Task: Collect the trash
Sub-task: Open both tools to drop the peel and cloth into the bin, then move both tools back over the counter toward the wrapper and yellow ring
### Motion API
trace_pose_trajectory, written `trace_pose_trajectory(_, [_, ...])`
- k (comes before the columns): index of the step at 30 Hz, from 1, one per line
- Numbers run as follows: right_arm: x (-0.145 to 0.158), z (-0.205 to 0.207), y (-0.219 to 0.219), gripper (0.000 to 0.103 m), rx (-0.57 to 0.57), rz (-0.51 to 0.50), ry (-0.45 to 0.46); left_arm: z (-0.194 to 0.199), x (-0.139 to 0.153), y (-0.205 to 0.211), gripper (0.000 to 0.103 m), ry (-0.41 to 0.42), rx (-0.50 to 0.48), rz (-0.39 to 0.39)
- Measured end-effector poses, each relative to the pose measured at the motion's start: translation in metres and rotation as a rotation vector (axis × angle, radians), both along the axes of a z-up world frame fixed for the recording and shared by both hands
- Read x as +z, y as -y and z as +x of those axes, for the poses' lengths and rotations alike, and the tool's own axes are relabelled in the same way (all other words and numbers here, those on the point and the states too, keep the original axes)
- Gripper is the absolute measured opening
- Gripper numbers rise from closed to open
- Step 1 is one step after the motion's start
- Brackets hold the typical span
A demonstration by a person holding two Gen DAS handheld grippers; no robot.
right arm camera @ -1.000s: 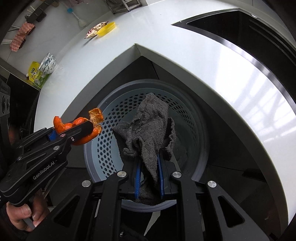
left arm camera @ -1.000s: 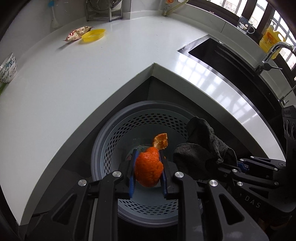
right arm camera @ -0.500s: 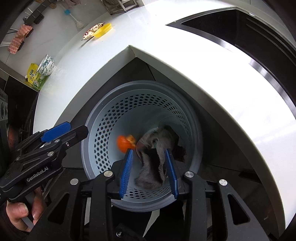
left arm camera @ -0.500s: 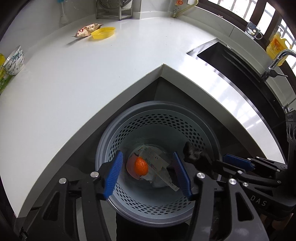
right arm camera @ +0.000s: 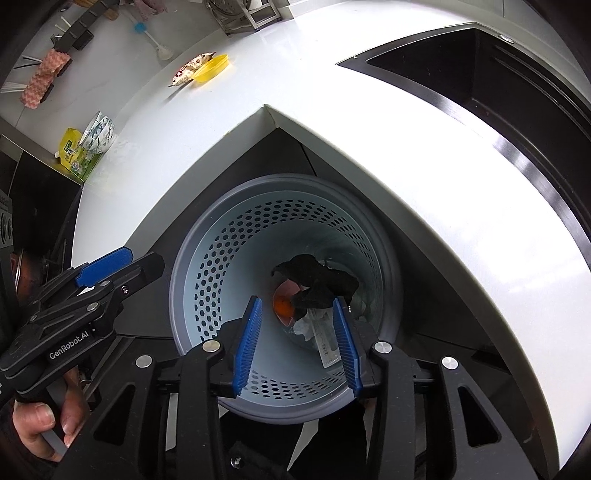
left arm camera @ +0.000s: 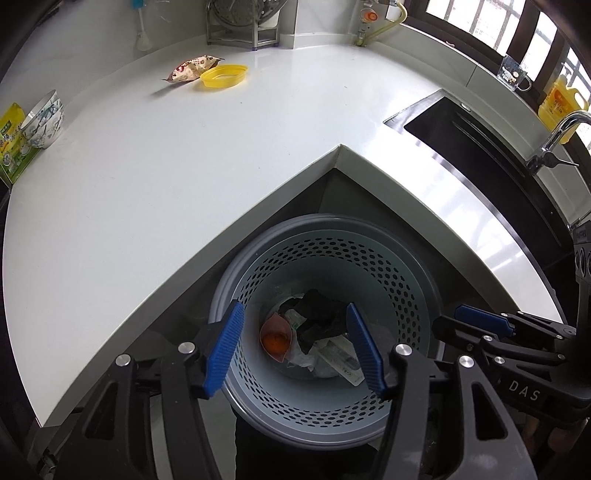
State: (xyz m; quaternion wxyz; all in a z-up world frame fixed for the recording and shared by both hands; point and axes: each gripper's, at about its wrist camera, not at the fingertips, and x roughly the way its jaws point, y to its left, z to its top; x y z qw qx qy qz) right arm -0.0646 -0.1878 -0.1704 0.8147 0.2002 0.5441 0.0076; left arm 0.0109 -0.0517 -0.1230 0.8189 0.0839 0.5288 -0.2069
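Note:
A grey perforated trash bin (left arm camera: 413, 280) (right arm camera: 207, 266) stands on the floor below the corner of the white counter (left arm camera: 166, 166). At its bottom lie an orange peel (left arm camera: 276, 339) (right arm camera: 283, 305), a dark grey cloth (left arm camera: 319, 314) (right arm camera: 317, 280) and crumpled paper wrappers (left arm camera: 332, 363). My left gripper (left arm camera: 295, 347) is open and empty above the bin's near rim. My right gripper (right arm camera: 299, 339) is open and empty above the bin too. Each gripper shows in the other's view. A snack wrapper (left arm camera: 190, 68) (right arm camera: 188, 68) and a yellow lid (left arm camera: 223, 75) (right arm camera: 210, 68) lie on the counter at the back.
A black sink (left arm camera: 480, 147) (right arm camera: 498, 62) with a tap (left arm camera: 554, 140) is set in the counter on the right. Bowls (left arm camera: 42, 120) and a green packet (left arm camera: 11, 147) sit at the counter's left edge. A metal rack (left arm camera: 242, 22) stands at the back wall.
Both grippers opened over the bin. The orange peel dropped from the left one and the grey cloth from the right one; both now lie at the bin's bottom. Both grippers rose.

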Motion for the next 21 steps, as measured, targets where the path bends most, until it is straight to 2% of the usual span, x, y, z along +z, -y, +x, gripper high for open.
trace_pose_trajectory(7, [0.013,0.001,0.001,0.041,0.005,0.003,0.028,0.003,0.010,-0.001,0.058,0.009,0.012,-0.001])
trace_pose_trajectory(21, [0.041,0.010,0.005,0.043,-0.003,0.010,0.097,0.012,0.042,0.001,0.060,0.079,0.003,-0.012])
